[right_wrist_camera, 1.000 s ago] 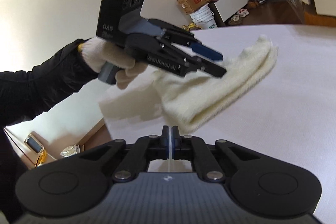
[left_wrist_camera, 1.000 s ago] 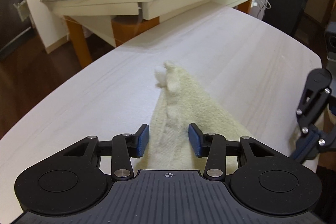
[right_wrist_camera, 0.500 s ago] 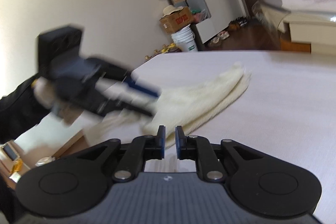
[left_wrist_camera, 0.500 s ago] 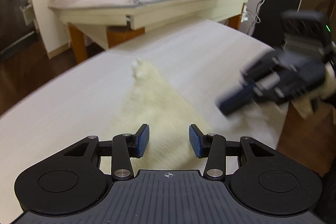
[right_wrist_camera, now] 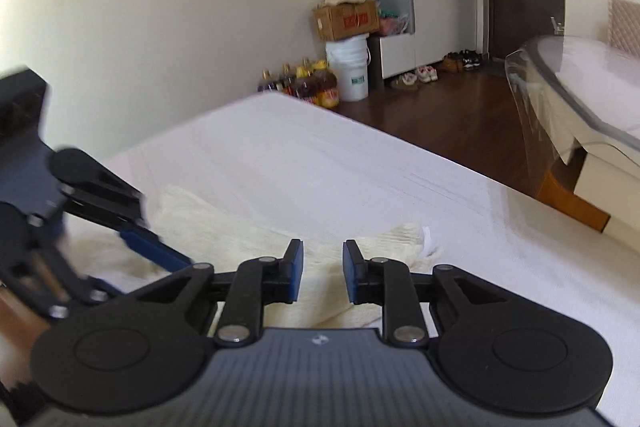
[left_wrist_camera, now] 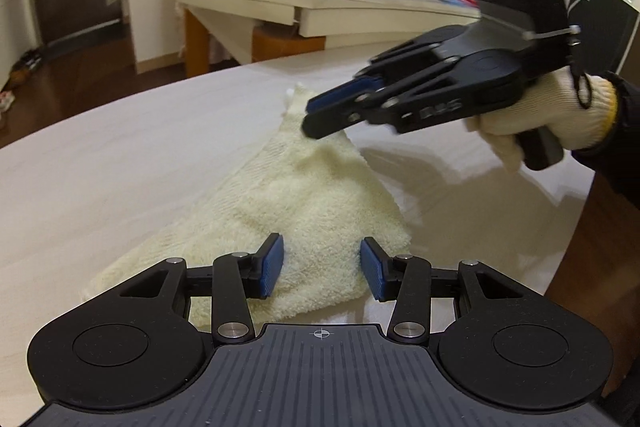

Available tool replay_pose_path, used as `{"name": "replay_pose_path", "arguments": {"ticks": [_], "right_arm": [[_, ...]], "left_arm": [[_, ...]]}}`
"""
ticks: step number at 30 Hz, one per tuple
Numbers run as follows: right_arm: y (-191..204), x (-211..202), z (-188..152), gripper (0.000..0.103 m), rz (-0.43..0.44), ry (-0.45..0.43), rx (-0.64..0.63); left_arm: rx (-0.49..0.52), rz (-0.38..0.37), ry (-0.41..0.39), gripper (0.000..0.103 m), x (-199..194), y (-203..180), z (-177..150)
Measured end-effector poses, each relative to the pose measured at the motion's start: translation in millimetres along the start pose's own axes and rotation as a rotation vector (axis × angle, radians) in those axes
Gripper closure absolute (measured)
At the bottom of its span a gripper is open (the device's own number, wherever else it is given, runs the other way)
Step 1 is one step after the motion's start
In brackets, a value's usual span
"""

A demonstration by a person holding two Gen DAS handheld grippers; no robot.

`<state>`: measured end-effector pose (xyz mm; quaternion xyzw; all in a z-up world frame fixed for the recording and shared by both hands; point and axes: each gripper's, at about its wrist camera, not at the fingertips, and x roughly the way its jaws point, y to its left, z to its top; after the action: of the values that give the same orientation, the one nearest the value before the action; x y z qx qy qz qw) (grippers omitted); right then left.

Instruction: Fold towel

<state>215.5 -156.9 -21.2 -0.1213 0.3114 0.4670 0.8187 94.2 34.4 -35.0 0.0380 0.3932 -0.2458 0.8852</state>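
Lying folded on the pale table (left_wrist_camera: 120,155), the cream towel (left_wrist_camera: 304,211) forms a rough wedge, its narrow end with a small white tag pointing away in the left wrist view and its broad folded edge nearest the left tool (left_wrist_camera: 322,269). That tool hovers low over the near edge with its blue pads set moderately wide and nothing gripped between them. The right tool (right_wrist_camera: 322,275) hangs above the towel's far part; its jaws are opening, and no cloth sits between them, though towel shows beneath. In the left wrist view its tips appear just over the fabric near the narrow end, but blur makes it hard to say whether they brush it.

The main risk from here, as I judge it, is a shallow or uneven pinch: taking only the top layer would peel the existing fold apart. A right tool closing off the corner could drag the wedge askew, and the smooth table would let the whole towel slide instead of creasing. Lifting the two ends unevenly could leave a crooked fold.
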Motion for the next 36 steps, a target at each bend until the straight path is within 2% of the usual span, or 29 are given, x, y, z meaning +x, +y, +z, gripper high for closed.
{"name": "replay_pose_path", "arguments": {"ticks": [2, 8, 11, 13, 15, 19, 24, 27, 33, 36], "right_arm": [[4, 8, -4, 0.079, -0.03, 0.045, -0.059], [7, -4, -18, 0.079, -0.044, 0.037, -0.02], [8, -11, -26, 0.078, -0.049, 0.019, 0.014], [4, -19, -27, 0.077, -0.041, -0.019, 0.059], [0, -33, -30, 0.068, -0.022, -0.074, 0.124], [13, -59, -41, 0.067, 0.048, -0.121, 0.161], [45, -71, -54, 0.066, 0.078, -0.12, 0.099], [54, -69, -54, 0.066, 0.033, -0.095, 0.023], [34, -54, -35, 0.066, -0.019, -0.086, -0.053], [23, -37, -23, 0.066, -0.036, -0.07, -0.108]], "left_arm": [[-0.023, -0.005, -0.006, 0.056, -1, 3, 0], [-0.042, -0.032, -0.01, 0.056, -4, 8, -2], [-0.084, -0.054, -0.024, 0.056, -7, 17, -1], [-0.103, -0.026, -0.049, 0.056, -17, 25, -1], [-0.115, 0.002, -0.063, 0.054, -25, 32, -2], [-0.141, 0.073, -0.058, 0.054, -32, 51, -6], [-0.167, 0.117, -0.053, 0.054, -27, 74, -12], [-0.145, 0.128, -0.059, 0.054, -25, 78, -11], [-0.164, 0.149, -0.089, 0.053, -41, 83, -10], [-0.188, 0.168, -0.079, 0.052, -46, 89, -16]]}}
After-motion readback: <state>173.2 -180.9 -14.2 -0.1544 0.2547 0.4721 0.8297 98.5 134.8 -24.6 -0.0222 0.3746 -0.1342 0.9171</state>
